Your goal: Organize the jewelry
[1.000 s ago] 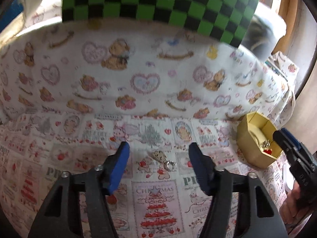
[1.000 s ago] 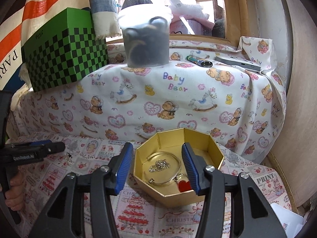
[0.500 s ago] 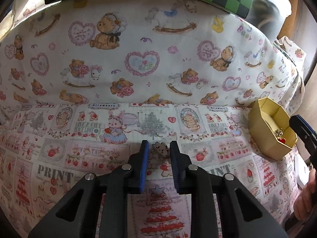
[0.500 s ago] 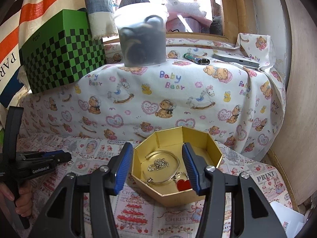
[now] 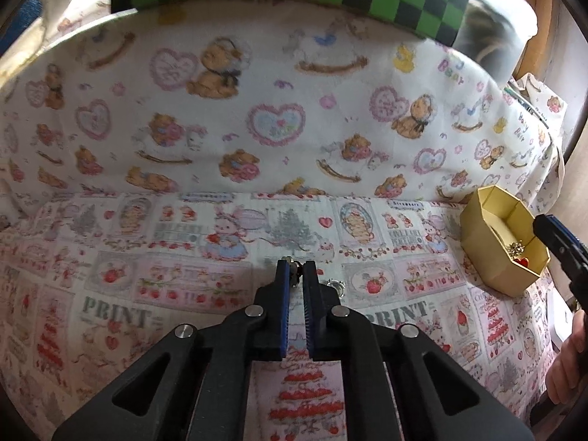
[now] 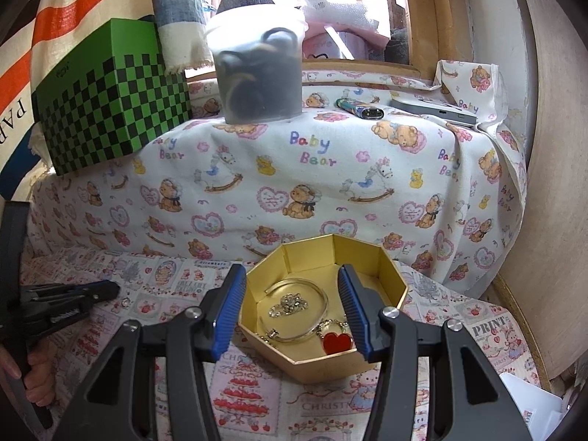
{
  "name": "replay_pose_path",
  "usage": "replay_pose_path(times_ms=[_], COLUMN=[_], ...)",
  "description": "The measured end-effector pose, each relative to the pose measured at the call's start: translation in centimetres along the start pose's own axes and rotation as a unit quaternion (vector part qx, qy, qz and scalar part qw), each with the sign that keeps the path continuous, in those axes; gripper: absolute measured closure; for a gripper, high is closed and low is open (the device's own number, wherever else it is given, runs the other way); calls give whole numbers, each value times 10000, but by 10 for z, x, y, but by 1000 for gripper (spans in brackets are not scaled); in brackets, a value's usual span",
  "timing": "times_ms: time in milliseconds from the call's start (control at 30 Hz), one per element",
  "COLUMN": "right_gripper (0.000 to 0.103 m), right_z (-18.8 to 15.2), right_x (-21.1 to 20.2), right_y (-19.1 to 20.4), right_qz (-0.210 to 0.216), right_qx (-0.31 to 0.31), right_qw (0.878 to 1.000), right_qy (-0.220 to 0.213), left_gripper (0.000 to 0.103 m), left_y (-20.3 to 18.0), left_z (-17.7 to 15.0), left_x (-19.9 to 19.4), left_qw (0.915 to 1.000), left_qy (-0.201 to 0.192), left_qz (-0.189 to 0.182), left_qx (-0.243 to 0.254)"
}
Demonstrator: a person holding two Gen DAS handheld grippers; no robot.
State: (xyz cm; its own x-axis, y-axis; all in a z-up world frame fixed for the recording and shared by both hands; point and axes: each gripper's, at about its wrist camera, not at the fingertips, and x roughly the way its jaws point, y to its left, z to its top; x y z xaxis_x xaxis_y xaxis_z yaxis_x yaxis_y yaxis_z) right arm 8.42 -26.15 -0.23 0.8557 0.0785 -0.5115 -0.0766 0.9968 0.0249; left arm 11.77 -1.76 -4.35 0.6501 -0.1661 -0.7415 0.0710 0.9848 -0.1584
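The pickup step is in hand: the left gripper [image 5: 296,270] is closing on a small charm [image 5: 293,265] lying on the cloth [image 5: 147,294]. Next, a lift and carry to the gold box [image 6: 386,275], flanked by the right gripper [image 6: 294,312], held spread, is called for.

Under your left gripper [image 5: 296,270] the patchwork cloth [image 5: 183,294] reads "PRINT" just to its left and again just to its right, w/ smaller panel captions too blurred to read. Ahead of your right gripper [image 6: 290,312] the draped cloth [image 6: 330,183] says "Baby Bear" several times; the patchwork cloth below that gripper shows "CHRISTM…", cut off by the arm, and "PRINT" off to its right. Far left of the right gripper, the striped bag [image 6: 22,84] shows "PAR", rest out of view.
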Motion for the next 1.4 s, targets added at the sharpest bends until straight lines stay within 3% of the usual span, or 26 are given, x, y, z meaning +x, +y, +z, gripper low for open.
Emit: replay_pose_path(times_ms=[367, 433, 500, 567, 633, 700, 800, 1000, 1100, 1400], right_gripper=[54, 54, 54, 48, 48, 48, 48, 64, 69, 85], right_z=[2, 4, 7, 7, 6, 6, 6, 1, -2, -9], right_x=[-6, -9, -12, -13, -8, 1, 22, 68, 83, 90], right_y=[3, 4, 9, 16, 28, 46, 78, 133, 150, 171], right_qz=[146, 292, 577, 1000, 1355, 1271, 1035, 1124, 995, 954], right_qx=[24, 49, 23, -96, -8, -70, -333, -497, -605, -715], right_qw=[9999, 9996, 9983, 9949, 9899, 9897, 9875, 9731, 9712, 9693], right_qy=[-51, -36, 3, 124, 406, 653, 1145, 1946, 2081, 2148], left_gripper=[98, 98, 98, 98, 98, 98, 98, 98, 98, 98], left_y=[26, 32, 35, 33, 34, 35, 35, 41, 43, 59], left_z=[3, 4, 7, 8, 10, 11, 11, 9, 8, 5], left_x=[-53, -61, -73, -87, -94, -96, -100, -93, -85, -78], left_qw=[9971, 9960, 9963, 9960, 9953, 9945, 9945, 9951, 9949, 9936], left_qy=[-331, -304, -489, -774, -829, -816, -912, -845, -759, -693], left_qz=[-455, -527, -341, -67, -226, -351, -191, 214, 549, 684], left_qx=[-511, -654, -622, -441, -452, -561, -481, -468, -375, -572])
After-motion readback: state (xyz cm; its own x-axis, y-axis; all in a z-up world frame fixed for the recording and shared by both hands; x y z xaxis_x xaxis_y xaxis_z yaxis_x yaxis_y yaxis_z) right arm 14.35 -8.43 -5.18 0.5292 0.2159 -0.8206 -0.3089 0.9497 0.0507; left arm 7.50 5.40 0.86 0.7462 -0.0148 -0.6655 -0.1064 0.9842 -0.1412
